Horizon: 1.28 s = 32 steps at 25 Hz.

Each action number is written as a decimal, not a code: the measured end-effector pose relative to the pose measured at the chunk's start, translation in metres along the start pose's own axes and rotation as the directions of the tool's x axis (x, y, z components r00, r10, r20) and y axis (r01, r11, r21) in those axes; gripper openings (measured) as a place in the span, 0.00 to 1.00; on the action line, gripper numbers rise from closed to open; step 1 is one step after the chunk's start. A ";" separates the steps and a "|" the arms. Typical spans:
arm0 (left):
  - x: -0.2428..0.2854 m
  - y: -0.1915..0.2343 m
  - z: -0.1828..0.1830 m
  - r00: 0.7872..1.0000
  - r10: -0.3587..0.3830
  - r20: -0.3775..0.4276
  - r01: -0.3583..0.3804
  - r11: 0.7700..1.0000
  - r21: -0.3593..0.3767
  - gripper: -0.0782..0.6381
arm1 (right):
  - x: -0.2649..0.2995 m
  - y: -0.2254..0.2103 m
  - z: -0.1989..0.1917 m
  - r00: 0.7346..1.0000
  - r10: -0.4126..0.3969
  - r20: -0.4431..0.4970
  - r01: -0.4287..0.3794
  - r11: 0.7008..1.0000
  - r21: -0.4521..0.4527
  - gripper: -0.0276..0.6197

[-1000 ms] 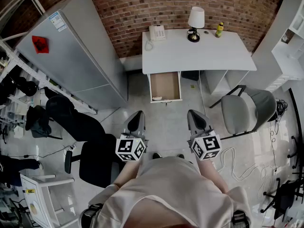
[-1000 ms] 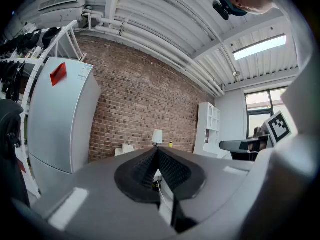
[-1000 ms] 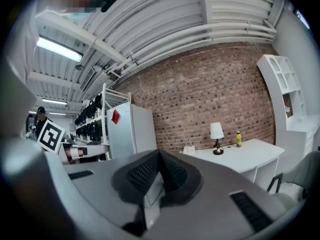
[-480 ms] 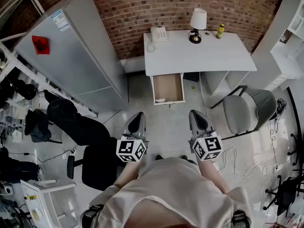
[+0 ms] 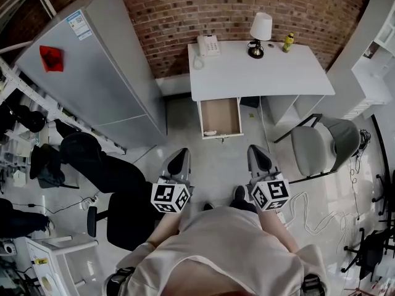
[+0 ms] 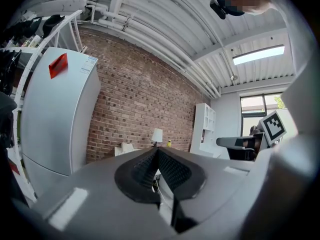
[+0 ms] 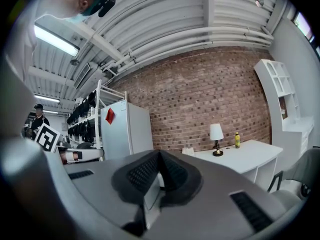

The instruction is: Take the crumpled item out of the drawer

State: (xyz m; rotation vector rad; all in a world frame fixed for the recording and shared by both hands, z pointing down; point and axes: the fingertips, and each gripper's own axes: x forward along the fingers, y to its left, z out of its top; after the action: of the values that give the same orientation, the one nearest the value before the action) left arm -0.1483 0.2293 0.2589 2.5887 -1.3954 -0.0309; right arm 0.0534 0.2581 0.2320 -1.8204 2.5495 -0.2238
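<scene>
Both tongs have come nearer the desk (image 5: 259, 79) with the person since 1 second ago: in the head view the open drawer (image 5: 220, 116) sits slightly lower in frame, and a dark shoe (image 5: 239, 194) now shows more fully between the 2 marker cubes.

Left tongs (image 5: 180, 155) and right tongs (image 5: 255, 150) are held level, side by side, pointing toward the desk and well apart from it. In the left gripper view the left tongs (image 6: 156, 152) have their ribbed pads pressed together with nothing between them. The right gripper view shows the same for the right tongs (image 7: 160, 154): jaws together, empty.

The drawer is pulled out from under the desk's left half, brown inside. The crumpled item (image 5: 210, 132), pale and small, lies in the drawer's near end by the left corner; no tongs touch it.

On the white desk, along the brick wall (image 5: 185, 11):
- telephone (image 5: 207, 44) at the left
- table lamp (image 5: 260, 32) near the middle
- yellow bottle (image 5: 287, 41) just right of the lamp

A grey fridge (image 5: 92, 73) with a red sticker (image 5: 51, 57) stands left of the desk. A grey chair (image 5: 324, 143) stands to the right and a black office chair (image 5: 120, 217) sits left of the person.
</scene>
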 end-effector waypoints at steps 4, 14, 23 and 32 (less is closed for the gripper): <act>0.026 0.008 -0.005 1.000 0.013 -0.021 -0.013 1.000 0.002 0.12 | 0.028 -0.017 -0.003 1.000 0.024 -0.006 -0.024 1.000 0.013 0.05; 0.140 0.011 0.009 0.998 0.068 -0.002 -0.068 0.997 0.027 0.12 | 0.117 -0.114 0.009 0.996 0.094 0.002 -0.094 0.996 -0.012 0.05; 0.219 0.008 0.027 0.987 0.156 0.030 -0.158 0.986 0.048 0.12 | 0.179 -0.173 0.031 0.980 0.200 0.005 -0.200 0.979 -0.028 0.05; 0.241 0.041 0.029 0.986 0.166 0.023 -0.167 0.985 0.040 0.12 | 0.213 -0.170 0.029 0.982 0.190 -0.007 -0.190 0.982 -0.018 0.05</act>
State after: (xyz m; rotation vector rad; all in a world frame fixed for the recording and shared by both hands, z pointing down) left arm -0.0522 0.0026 0.2564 2.5011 -1.6311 -0.0022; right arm 0.1462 0.0006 0.2403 -1.5682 2.7151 -0.2035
